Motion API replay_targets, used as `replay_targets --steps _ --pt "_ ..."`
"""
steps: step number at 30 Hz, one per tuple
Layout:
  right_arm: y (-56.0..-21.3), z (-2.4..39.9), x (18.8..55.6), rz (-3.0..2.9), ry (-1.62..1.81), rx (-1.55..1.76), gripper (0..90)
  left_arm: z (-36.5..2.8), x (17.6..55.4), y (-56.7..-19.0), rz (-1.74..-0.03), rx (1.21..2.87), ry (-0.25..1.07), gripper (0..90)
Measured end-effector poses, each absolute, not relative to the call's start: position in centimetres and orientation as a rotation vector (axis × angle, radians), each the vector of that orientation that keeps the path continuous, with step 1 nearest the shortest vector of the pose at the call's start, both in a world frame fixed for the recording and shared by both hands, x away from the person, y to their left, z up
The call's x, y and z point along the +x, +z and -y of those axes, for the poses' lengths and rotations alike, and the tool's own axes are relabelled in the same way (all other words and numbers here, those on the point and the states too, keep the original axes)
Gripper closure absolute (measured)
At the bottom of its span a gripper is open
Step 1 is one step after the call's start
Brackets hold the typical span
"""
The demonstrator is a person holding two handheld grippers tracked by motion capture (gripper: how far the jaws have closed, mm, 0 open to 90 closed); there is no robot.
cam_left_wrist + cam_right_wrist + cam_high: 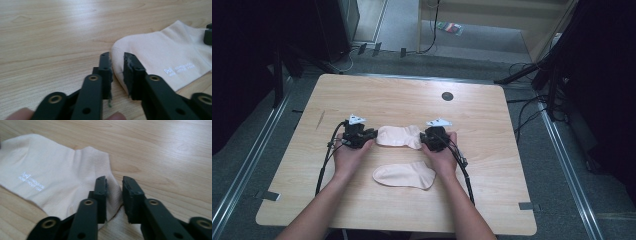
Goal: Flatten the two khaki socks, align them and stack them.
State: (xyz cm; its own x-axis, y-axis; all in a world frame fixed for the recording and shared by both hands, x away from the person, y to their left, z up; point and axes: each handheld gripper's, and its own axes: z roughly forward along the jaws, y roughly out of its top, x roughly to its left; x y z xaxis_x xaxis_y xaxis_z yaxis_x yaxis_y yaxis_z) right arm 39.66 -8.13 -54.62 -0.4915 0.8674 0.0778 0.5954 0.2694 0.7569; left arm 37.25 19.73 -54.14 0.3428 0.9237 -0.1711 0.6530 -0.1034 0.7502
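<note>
Two pale pink socks lie on the wooden table (pixel 492 165). The farther sock (pixel 398 136) stretches between my two grippers; the nearer sock (pixel 404 175) lies flat just in front of it. My left gripper (pixel 374 134) is at the farther sock's left end. In the left gripper view its jaws (pixel 117 56) stand a narrow gap apart around the rounded edge of the sock (pixel 162 52), not pressing on it. My right gripper (pixel 423 139) is at the right end. Its jaws (pixel 114 180) straddle the ribbed cuff of the sock (pixel 50 167), with a slim gap still showing.
A small dark round hole (pixel 447 96) marks the table's far side. Black cables (pixel 324 160) trail from both grippers toward the near edge. Metal rails (pixel 257 160) run on the floor left and right, with dark stands and cables beyond the table.
</note>
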Motion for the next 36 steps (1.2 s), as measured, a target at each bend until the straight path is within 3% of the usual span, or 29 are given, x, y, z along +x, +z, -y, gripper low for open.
replay_targets --steps 2,7,22,36 --pt "-54.6 8.1 39.5 -2.208 1.071 1.315 82.7 -19.8 37.3 -54.4 -1.389 1.844 0.398 80.3" --pt "-54.4 8.3 39.4 -2.213 1.080 1.339 85.6 -19.8 37.3 -54.4 -1.370 1.838 0.369 90.0" --pt "-52.6 10.3 38.8 -2.186 1.181 1.361 86.6 -20.4 35.8 -52.4 -1.284 1.814 0.419 90.0" --pt "-49.5 11.8 36.0 -2.198 1.236 1.312 87.3 -21.3 31.9 -50.3 -1.196 1.776 0.417 90.0"
